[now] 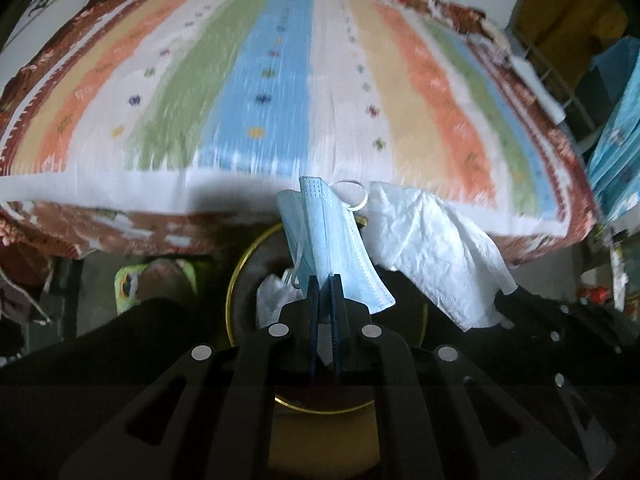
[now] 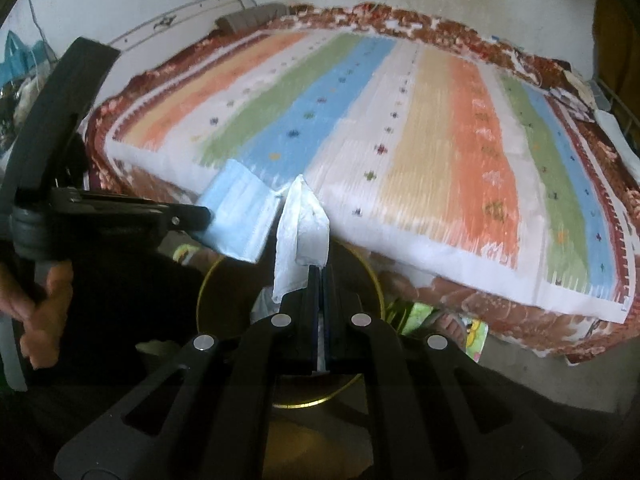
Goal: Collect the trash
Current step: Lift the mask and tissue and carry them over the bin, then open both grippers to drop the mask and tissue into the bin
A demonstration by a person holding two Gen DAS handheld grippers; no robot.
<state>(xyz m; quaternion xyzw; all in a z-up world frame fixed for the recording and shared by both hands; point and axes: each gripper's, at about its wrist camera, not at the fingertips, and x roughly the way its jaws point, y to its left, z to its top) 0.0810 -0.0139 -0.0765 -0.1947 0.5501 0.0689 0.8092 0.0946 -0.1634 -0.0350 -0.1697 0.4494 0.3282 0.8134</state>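
My left gripper [image 1: 325, 278] is shut on a blue face mask [image 1: 334, 240], which hangs over a round bin with a gold rim [image 1: 234, 280]. The mask also shows in the right wrist view [image 2: 240, 216], with the left gripper [image 2: 204, 213] beside it. My right gripper [image 2: 319, 270] is shut on a white tissue [image 2: 298, 240], held above the same bin [image 2: 202, 292]. The tissue shows in the left wrist view [image 1: 440, 248], just right of the mask. White trash [image 1: 272, 296] lies inside the bin.
A bed with a striped bedspread [image 1: 280, 80] stands just beyond the bin and also fills the right wrist view [image 2: 400, 140]. A foot in a colourful sandal [image 1: 156, 280] stands left of the bin. Blue cloth [image 1: 616, 140] hangs at the right.
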